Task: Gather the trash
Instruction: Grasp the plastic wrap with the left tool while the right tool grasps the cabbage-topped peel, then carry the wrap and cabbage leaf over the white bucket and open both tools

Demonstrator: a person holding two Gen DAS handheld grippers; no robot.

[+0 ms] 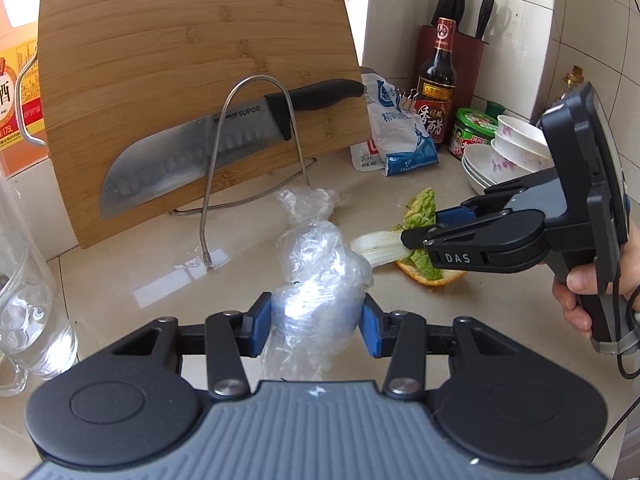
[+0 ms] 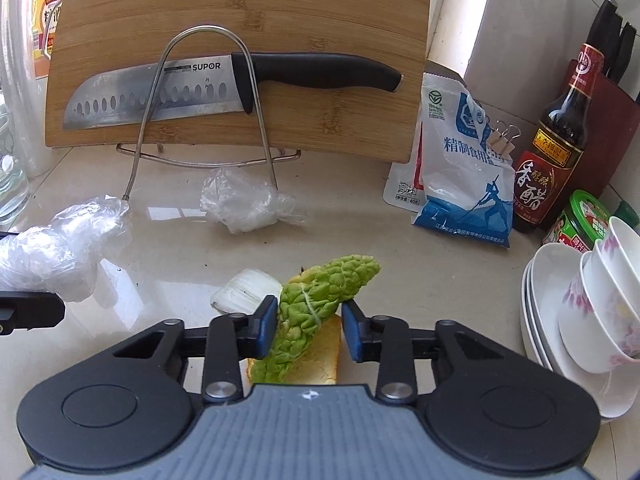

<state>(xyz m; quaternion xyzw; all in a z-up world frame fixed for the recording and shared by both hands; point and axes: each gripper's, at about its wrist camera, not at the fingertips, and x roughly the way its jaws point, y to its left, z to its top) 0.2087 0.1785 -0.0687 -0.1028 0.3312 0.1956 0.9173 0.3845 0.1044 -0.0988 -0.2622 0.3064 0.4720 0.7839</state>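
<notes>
Kitchen counter [image 2: 400,264]: L gripper [image 1: 316,322] clamped on crumpled plastic wrap [image 1: 320,276]. R gripper [image 2: 309,330] w/ pads around green cabbage leaf [image 2: 316,300], above orange peel [image 2: 320,354]; full pinch unclear. Beyond: 2nd plastic wad [image 2: 244,204], knife [image 2: 224,88] on upright cutting board [image 2: 280,12].

Both wrist cameras look down close over the counter [image 1: 120,280] toward the cutting board [image 1: 192,80]; both show that board.
</notes>
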